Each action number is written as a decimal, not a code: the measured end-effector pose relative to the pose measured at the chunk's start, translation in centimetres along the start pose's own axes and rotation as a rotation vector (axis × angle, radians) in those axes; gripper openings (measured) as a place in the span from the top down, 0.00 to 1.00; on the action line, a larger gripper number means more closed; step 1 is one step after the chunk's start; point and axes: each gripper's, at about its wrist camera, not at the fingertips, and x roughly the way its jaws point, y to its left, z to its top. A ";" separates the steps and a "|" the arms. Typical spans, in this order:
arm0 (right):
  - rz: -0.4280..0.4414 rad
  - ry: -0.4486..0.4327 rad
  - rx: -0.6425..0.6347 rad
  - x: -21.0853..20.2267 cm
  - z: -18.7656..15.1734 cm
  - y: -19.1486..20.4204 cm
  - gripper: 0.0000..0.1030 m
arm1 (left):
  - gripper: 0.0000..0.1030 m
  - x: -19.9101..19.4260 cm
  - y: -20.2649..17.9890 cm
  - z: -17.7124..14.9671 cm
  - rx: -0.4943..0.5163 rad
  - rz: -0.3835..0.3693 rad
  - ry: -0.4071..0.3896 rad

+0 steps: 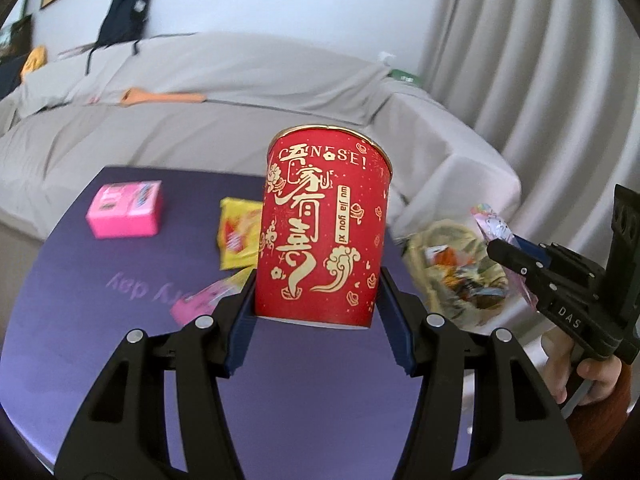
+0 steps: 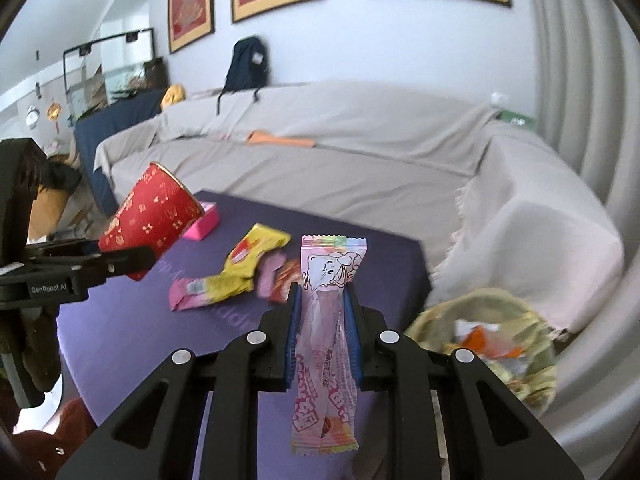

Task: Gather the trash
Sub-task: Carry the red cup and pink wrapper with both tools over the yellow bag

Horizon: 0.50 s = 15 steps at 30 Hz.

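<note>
My right gripper [image 2: 322,320] is clamped on a pink snack wrapper [image 2: 326,344], long axis upright; the trash basket [image 2: 546,380] lies low to its right. My left gripper [image 1: 318,308] clamps the red paper cup [image 1: 324,232], farther from it.

near counter [image 1: 320,400]: bare purple top, open for a pass | far left: pink box [image 1: 126,210] | middle: yellow wrapper [image 1: 236,236] and pink wrapper [image 2: 188,294] lie in the way | right edge: trash basket [image 2: 488,344] beside the counter | behind: sofa [image 2: 320,168]
</note>
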 end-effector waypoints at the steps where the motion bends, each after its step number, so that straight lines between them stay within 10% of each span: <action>1: -0.008 -0.010 0.003 -0.4 0.0 -0.5 0.80 | 0.48 0.2 -0.9 0.4 0.011 -0.012 -0.007; 15: -0.167 -0.097 0.082 -4.9 -2.0 -11.6 0.80 | 0.48 7.0 -12.9 2.4 0.157 -0.183 0.026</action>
